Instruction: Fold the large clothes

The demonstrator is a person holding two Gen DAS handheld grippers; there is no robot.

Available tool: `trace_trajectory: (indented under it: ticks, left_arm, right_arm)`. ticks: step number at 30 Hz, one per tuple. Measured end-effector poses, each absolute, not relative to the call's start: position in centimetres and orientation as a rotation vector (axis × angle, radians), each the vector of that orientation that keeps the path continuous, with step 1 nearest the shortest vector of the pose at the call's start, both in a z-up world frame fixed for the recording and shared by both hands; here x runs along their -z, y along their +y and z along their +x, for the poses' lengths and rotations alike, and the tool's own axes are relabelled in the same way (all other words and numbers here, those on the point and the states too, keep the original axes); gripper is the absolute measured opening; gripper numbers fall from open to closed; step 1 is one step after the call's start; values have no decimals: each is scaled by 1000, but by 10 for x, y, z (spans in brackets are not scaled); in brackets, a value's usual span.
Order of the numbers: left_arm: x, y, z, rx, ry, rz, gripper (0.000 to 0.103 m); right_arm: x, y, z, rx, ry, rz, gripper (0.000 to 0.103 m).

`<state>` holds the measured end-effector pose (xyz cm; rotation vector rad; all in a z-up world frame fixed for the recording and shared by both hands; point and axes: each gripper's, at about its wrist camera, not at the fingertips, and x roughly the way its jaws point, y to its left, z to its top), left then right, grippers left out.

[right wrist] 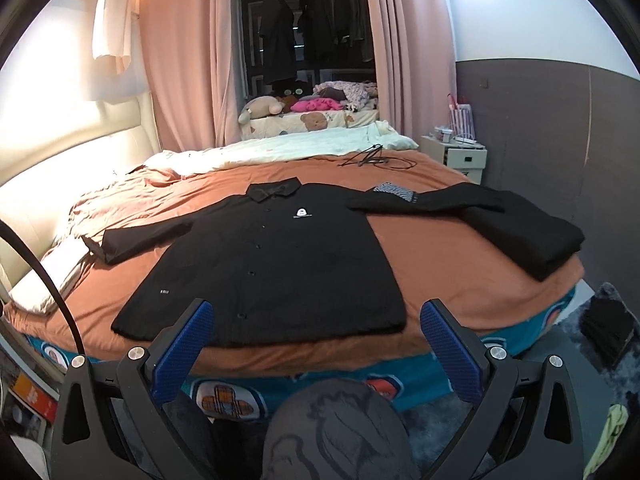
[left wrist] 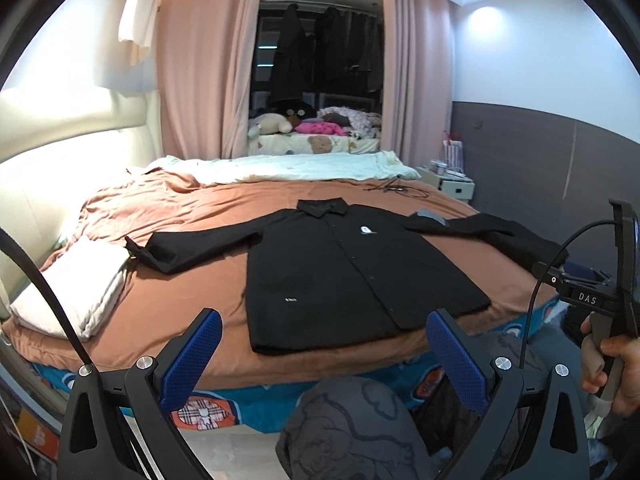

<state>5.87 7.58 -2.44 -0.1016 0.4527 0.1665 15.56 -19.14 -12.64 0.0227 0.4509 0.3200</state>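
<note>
Brown-sheeted bed (right wrist: 440, 264) is carrying one black shirt (right wrist: 272, 264), lying flat at frame centre, buttoned, sleeves spread; two tools, left tool (left wrist: 322, 354) and right tool (right wrist: 316, 344), are hovering with fingers apart, empty.

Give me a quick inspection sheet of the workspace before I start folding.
Surface: bed with a rumpled brown sheet.
Job's things: black shirt spread flat, buttoned, both sleeves out; no fold made yet.
Clutter: folded black garment at the right edge; white pillow at the left; pale blanket along the far side.
Grippers: left gripper and right gripper open, off the near edge, holding nothing.
Cables: black cable lying on the far sheet.
Surroundings: pink curtains, nightstand, hanging dark clothes.
</note>
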Motion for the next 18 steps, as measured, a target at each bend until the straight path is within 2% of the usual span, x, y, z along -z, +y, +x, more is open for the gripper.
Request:
trace_trajectory:
  ticks: [18]
  left_arm:
    - [33,173,158,-254,507,-224,103]
  right_arm:
    - [126,-151,270,-435,508,73,103]
